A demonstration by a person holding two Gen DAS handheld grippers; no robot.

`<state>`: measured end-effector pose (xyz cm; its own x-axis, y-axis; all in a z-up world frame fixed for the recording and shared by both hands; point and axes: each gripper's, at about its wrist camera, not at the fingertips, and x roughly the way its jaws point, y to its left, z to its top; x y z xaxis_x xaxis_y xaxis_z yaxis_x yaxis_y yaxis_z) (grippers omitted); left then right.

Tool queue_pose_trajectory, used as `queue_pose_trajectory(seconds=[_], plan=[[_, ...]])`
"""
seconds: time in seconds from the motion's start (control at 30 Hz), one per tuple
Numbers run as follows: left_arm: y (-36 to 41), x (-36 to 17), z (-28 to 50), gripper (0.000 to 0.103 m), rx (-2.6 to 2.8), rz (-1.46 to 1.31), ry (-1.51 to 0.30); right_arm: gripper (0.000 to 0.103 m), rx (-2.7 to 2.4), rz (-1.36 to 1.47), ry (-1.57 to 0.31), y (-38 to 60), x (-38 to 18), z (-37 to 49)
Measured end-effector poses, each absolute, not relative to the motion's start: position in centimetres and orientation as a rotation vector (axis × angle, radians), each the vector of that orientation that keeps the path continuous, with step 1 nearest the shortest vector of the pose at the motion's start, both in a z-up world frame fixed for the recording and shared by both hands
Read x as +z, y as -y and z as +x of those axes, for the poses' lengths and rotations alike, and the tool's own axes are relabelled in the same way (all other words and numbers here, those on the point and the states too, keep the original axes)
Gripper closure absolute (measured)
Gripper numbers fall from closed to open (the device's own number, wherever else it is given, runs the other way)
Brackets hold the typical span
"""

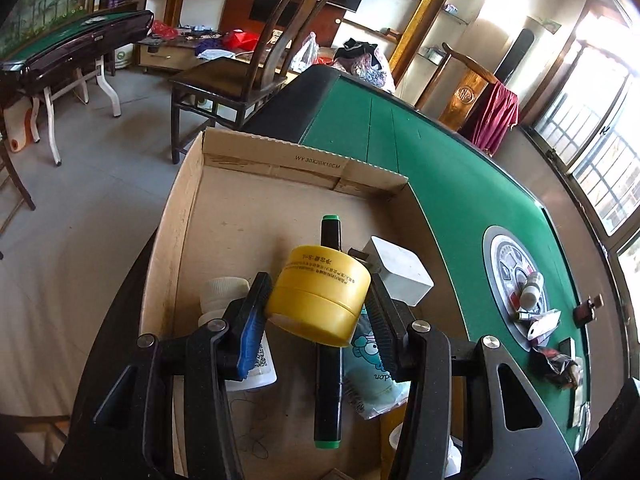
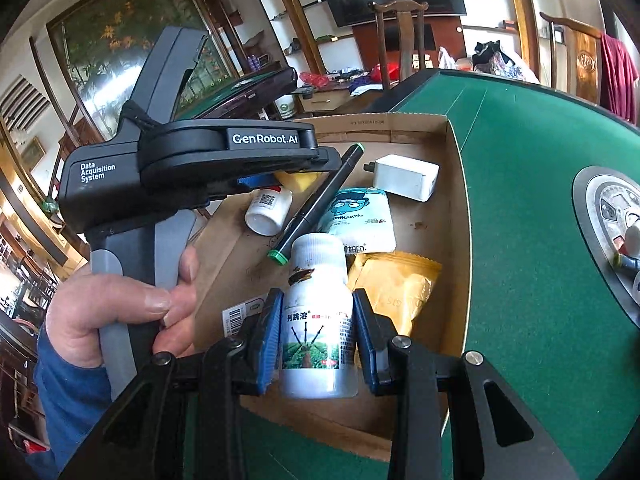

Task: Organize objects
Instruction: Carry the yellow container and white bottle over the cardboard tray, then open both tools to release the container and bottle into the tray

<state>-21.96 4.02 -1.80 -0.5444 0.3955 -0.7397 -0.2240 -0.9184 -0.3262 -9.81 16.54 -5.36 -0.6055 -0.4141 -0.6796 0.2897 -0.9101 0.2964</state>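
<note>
Cluttered room, wooden chairs, green felt worktop (image 1: 460,184) with a round metal centre panel (image 1: 516,280). Shallow cardboard box (image 1: 188,208) sits at the worktop's corner edge. Left gripper (image 1: 318,304) angled down over the box, fingers closed on a squat yellow plastic jar (image 1: 320,292), smooth, round, tilted. Bare hand (image 2: 120,312), blue sleeve, wraps that gripper's grey handle. Right gripper (image 2: 316,336) also pitched down, blue ribbed fingers (image 2: 268,336) clamping a white plastic bottle (image 2: 318,320) with a green field label, held over the box's near side. Lying in the box: black marker (image 2: 316,204) with green ends, white charger block (image 2: 404,176), pale blue tissue pack (image 2: 360,216), yellow foil sachet (image 2: 400,284), small white bottle (image 2: 268,208) on its side.
</note>
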Motion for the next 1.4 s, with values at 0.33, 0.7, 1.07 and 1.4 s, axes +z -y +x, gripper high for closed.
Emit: queue_pose_trajectory(seconds=[0.33, 0.7, 1.07, 1.4], plan=[[-4.3, -1.7, -21.9, 0.056, 2.492, -1.255, 0.237, 0.07, -2.488, 1.073, 0.171, -15.7, -5.2, -9.5], [-4.1, -1.4, -21.9, 0.056, 2.506, -1.239, 0.25, 0.069, -2.493, 1.06, 0.133, -15.6, -5.0, -9.2], [-4.0, -0.3, -21.3, 0.055, 2.489, -1.164, 0.289, 0.068, -2.469, 1.011, 0.223, -16.6, -4.1, -8.5], [-5.0, 0.5, -20.7, 0.055, 2.453, -1.076, 0.29, 0.068, -2.475, 0.966, 0.38, -20.4, -2.7, -7.3]])
